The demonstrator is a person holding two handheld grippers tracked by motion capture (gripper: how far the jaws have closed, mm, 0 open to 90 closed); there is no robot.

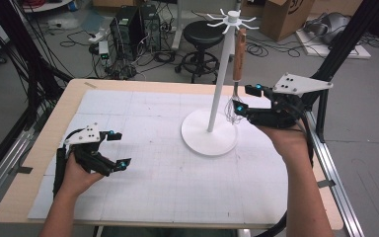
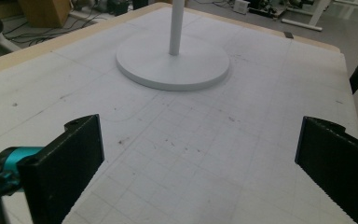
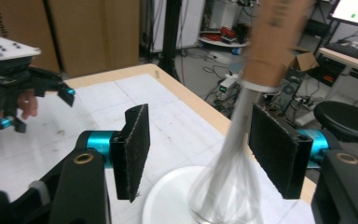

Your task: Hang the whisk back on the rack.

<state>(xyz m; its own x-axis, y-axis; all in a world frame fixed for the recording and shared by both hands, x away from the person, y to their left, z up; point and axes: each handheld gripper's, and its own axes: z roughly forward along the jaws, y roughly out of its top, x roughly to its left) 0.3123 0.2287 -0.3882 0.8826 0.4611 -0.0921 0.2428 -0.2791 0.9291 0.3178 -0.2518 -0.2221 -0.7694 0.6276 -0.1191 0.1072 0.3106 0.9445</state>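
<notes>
A whisk (image 1: 238,74) is seen hanging by its wooden handle from one of the hooks at the top of a white stand (image 1: 210,131), its wire end down beside the pole and above the round base. The right tool (image 1: 244,100) is held at the wires, jaws spread to either side of them; in the right gripper view the wires (image 3: 230,168) pass between the two pads with a gap left on each side, so nothing is gripped. The whisk is blurred there, so a swing may be judged, not confirmed.

Two readings are allowed: either the whisk is freshly hung and let go, or it is about to be taken down. On the first, the work is judged nearly done, with only the withdrawal of the right tool left. On the second, the closing of the jaws, the lift off the hook and the setting down are all left.

The left tool (image 1: 112,148) is held low over the table (image 1: 153,197), well apart from the stand, its jaws wide open and empty.

Counted: one whisk, one stand with several hooks, of which one is seen taken, two tools, one table. No other utensil is seen on the gridded mat.
</notes>
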